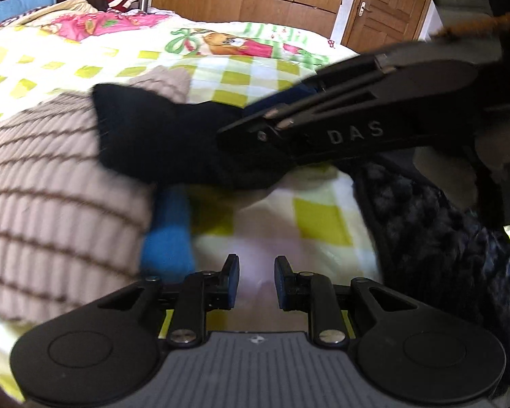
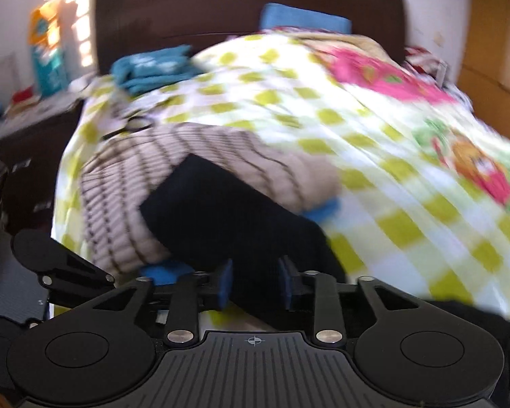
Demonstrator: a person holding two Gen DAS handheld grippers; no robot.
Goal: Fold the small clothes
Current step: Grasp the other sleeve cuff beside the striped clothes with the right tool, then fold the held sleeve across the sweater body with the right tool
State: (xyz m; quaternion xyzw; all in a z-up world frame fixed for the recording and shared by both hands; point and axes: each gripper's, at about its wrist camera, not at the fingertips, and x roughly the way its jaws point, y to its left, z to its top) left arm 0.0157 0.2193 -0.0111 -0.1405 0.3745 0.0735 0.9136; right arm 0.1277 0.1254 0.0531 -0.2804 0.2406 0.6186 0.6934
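Note:
A small black garment (image 1: 159, 139) lies partly over a beige knit with brown stripes (image 1: 51, 187) on the bed. In the left wrist view my left gripper (image 1: 256, 275) stands open over bare sheet, nothing between its fingers. My right gripper (image 1: 255, 115) reaches in from the right, its tips at the black garment's right end. In the right wrist view the black garment (image 2: 221, 210) runs from the beige knit (image 2: 136, 183) down into the gap of the right gripper (image 2: 255, 282). The blue pads stand apart and do not press on it.
A blue cloth (image 1: 168, 238) pokes out from under the beige knit. A dark fuzzy garment (image 1: 425, 221) lies at the right. The bed has a yellow-checked sheet (image 2: 391, 221), a teal folded pile (image 2: 153, 68) near the dark headboard (image 2: 221, 10), and a nightstand (image 2: 34, 156) at left.

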